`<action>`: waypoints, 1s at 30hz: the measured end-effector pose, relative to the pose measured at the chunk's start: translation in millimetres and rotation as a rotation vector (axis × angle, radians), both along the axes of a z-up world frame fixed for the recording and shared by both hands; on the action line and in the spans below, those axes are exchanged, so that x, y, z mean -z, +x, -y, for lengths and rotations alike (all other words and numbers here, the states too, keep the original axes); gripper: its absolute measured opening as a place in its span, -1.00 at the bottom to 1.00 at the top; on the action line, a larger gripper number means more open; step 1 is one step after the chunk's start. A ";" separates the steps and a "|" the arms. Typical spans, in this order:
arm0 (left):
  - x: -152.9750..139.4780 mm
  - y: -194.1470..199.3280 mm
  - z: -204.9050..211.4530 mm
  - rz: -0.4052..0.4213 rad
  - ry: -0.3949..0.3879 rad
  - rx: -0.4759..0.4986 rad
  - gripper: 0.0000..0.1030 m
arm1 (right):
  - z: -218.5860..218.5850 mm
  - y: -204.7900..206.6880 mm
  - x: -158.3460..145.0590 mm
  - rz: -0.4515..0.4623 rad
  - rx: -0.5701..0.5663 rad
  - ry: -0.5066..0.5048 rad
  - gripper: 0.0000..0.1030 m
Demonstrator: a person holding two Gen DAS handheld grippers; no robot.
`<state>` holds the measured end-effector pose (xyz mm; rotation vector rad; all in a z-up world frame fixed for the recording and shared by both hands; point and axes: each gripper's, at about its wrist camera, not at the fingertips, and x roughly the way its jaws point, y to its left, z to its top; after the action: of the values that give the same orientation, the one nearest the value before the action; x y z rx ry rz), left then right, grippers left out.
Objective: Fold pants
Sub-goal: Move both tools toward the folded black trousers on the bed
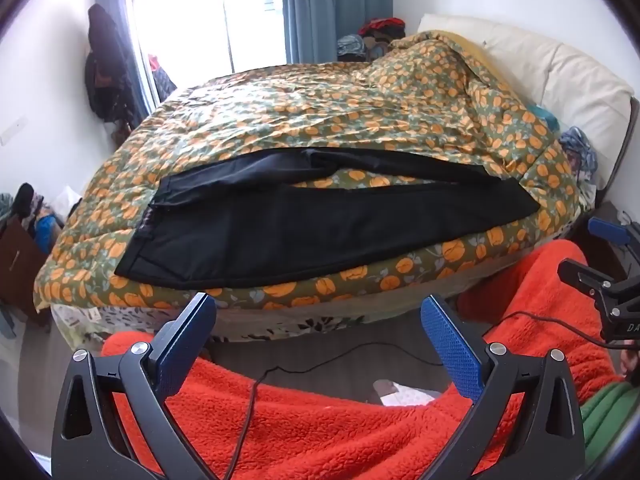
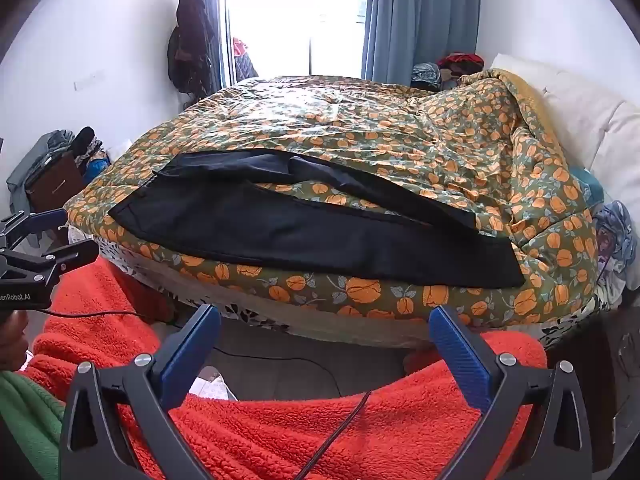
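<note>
Smooth black pants (image 1: 320, 224) lie flat along the near edge of the puffy, pumpkin-print quilt (image 1: 340, 120), legs splayed in a narrow V toward the cream pillows (image 1: 560, 72), while both tongs, left (image 1: 320, 320) and right (image 2: 326, 330), hang spread and empty above fuzzy red fleece (image 1: 340, 432).

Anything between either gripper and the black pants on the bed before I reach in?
Nothing visible blocks either one. The black pants lie flat on the floral quilt near the bed's front edge. The left gripper and right gripper are open and empty, held over orange fleece, with open space ahead.
</note>
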<state>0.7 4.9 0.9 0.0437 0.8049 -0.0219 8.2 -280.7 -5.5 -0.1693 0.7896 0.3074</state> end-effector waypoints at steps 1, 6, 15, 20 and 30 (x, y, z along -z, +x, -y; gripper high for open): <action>-0.5 0.7 0.0 0.000 0.006 0.002 0.99 | -0.5 0.4 0.3 0.000 0.001 -0.003 0.99; 1.2 -1.1 6.1 0.003 0.023 0.002 0.99 | -0.9 -0.5 1.4 0.004 0.003 -0.004 0.99; 2.6 -0.8 6.8 -0.004 0.022 0.000 0.99 | -2.0 -0.4 3.5 -0.007 0.012 -0.007 0.99; 5.4 1.5 5.5 -0.019 0.015 -0.004 0.99 | -0.4 2.7 6.7 -0.024 0.011 -0.011 0.99; 18.6 7.5 6.1 -0.078 0.031 -0.006 0.99 | 1.2 4.9 11.6 -0.041 0.016 -0.015 0.99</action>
<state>8.2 -1.2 -17.6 0.0704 0.8837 -0.0057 13.2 -281.9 -17.1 -0.1710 0.8338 0.2902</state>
